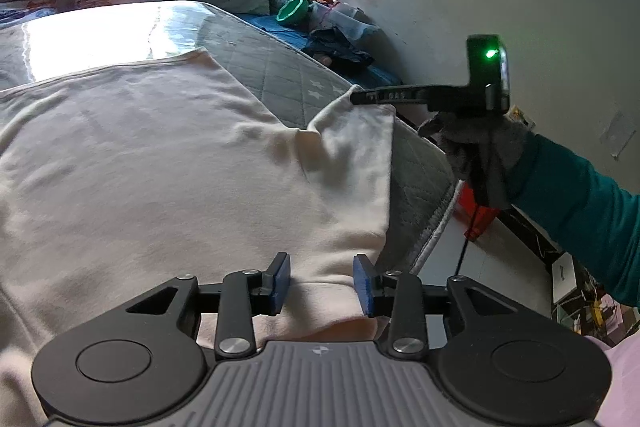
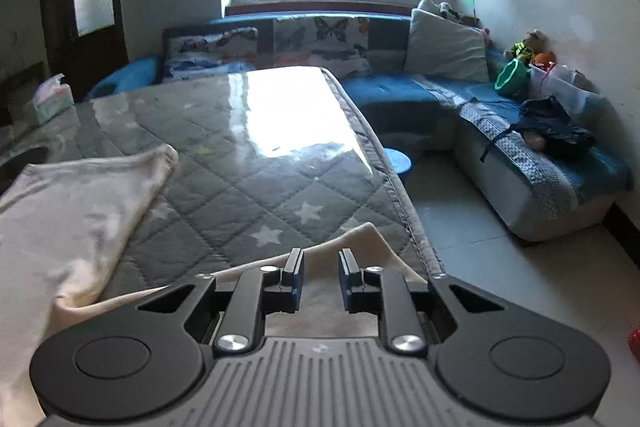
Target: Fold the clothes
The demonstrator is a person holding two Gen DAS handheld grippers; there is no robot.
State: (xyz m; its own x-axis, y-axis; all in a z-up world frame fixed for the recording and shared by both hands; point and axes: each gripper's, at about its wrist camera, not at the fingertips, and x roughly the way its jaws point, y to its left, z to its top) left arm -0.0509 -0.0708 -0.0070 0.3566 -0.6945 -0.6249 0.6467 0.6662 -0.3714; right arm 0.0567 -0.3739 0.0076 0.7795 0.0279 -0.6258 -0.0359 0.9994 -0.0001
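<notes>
A cream long-sleeved garment [image 1: 160, 167] lies spread on the grey quilted star-print mat [image 1: 280, 75]. My left gripper [image 1: 322, 263] hovers over its near edge, blue pads apart, with cloth showing flat beneath the gap. In the left wrist view a gloved hand in a teal sleeve holds my right gripper [image 1: 356, 98] at the tip of the garment's sleeve [image 1: 352, 147]. In the right wrist view, the right gripper [image 2: 321, 257] stands slightly open above that sleeve end [image 2: 360, 239], and the pads press on nothing. The garment's body [image 2: 72, 195] lies to the left.
The mat's right edge [image 2: 404, 211] drops to a pale tiled floor. A blue stool [image 2: 398, 161] stands beside it. A blue sofa [image 2: 420, 95] carries cushions, a green bowl [image 2: 512, 77] and dark clothing [image 2: 560, 131]. A tissue box [image 2: 52, 99] sits at the far left.
</notes>
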